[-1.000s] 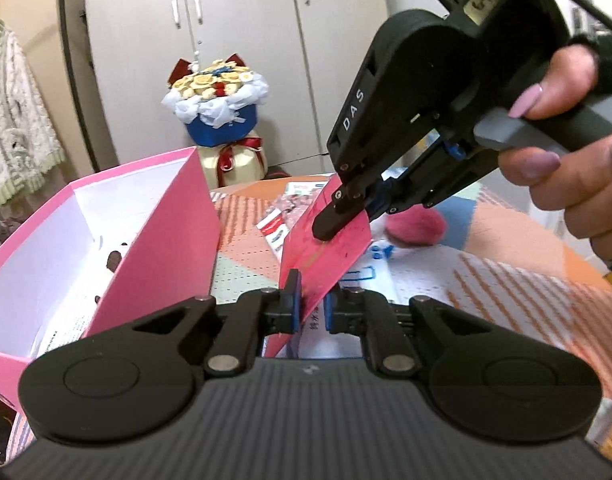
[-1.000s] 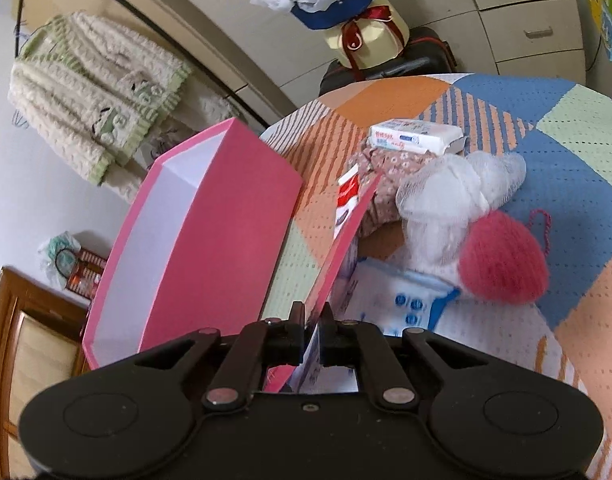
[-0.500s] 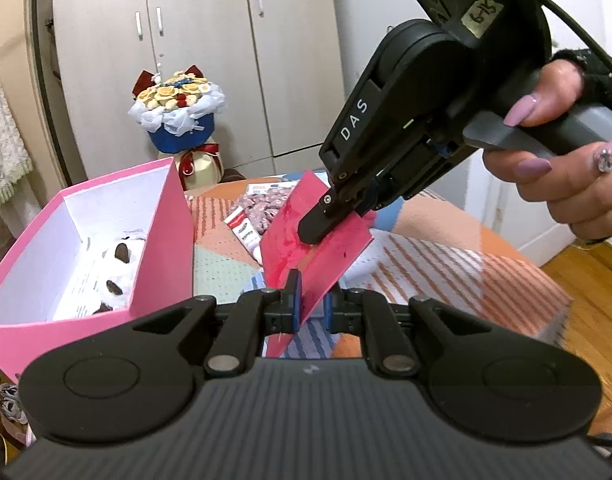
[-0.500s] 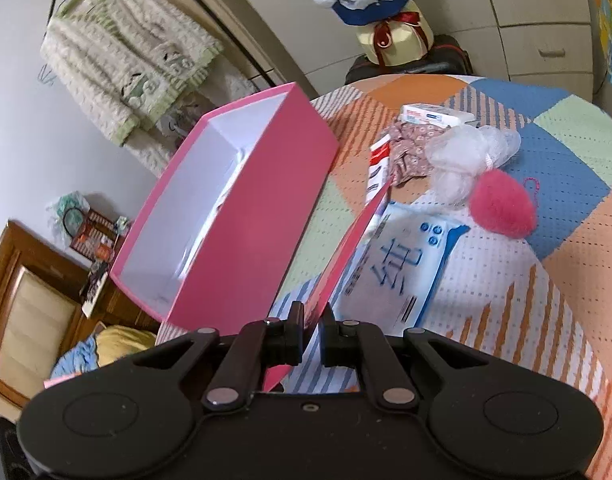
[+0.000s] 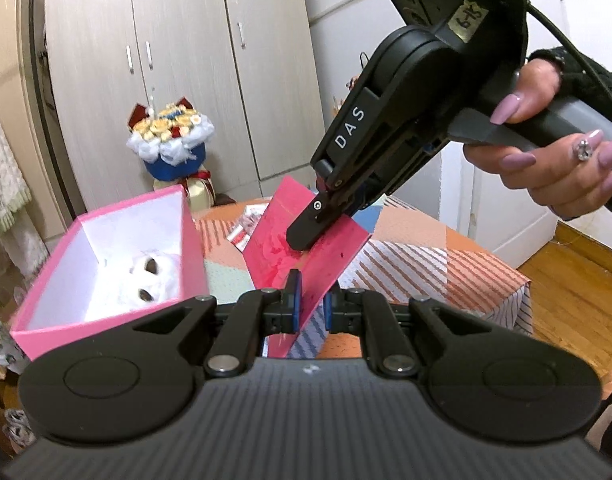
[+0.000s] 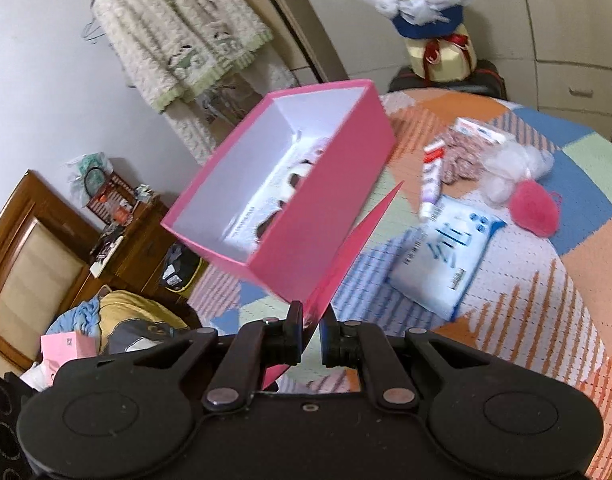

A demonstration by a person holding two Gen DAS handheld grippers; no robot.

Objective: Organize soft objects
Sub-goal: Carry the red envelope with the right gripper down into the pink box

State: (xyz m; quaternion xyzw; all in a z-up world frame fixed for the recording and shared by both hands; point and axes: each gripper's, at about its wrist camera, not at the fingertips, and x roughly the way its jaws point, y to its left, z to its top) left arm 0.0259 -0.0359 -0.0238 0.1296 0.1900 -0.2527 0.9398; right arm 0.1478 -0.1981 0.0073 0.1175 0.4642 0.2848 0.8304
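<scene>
Both grippers hold a flat pink lid (image 5: 306, 256). My left gripper (image 5: 310, 304) is shut on its lower edge. My right gripper (image 6: 312, 330) is shut on the lid (image 6: 346, 256) too, and shows in the left wrist view (image 5: 301, 240) clamping the lid's top. The lid is lifted above the table. An open pink box (image 5: 193, 256) with a white plush toy (image 5: 153, 280) inside stands to the left (image 6: 330, 184). A pink puff (image 6: 534, 208), white mesh ball (image 6: 514, 168), wipes pack (image 6: 450, 252), tube (image 6: 432, 184) and floral cloth (image 6: 462, 152) lie on the table.
The round table has a patchwork cover (image 6: 546, 300). A flower bouquet box (image 5: 173, 148) stands behind it by the grey wardrobe (image 5: 185, 60). A cream cardigan (image 6: 177, 40) hangs at the left. A wooden chair (image 6: 21, 264) and floor clutter lie left of the table.
Both grippers have lifted the pink lid higher and drawn back from the table. The views now look down on the box and table from further away.
</scene>
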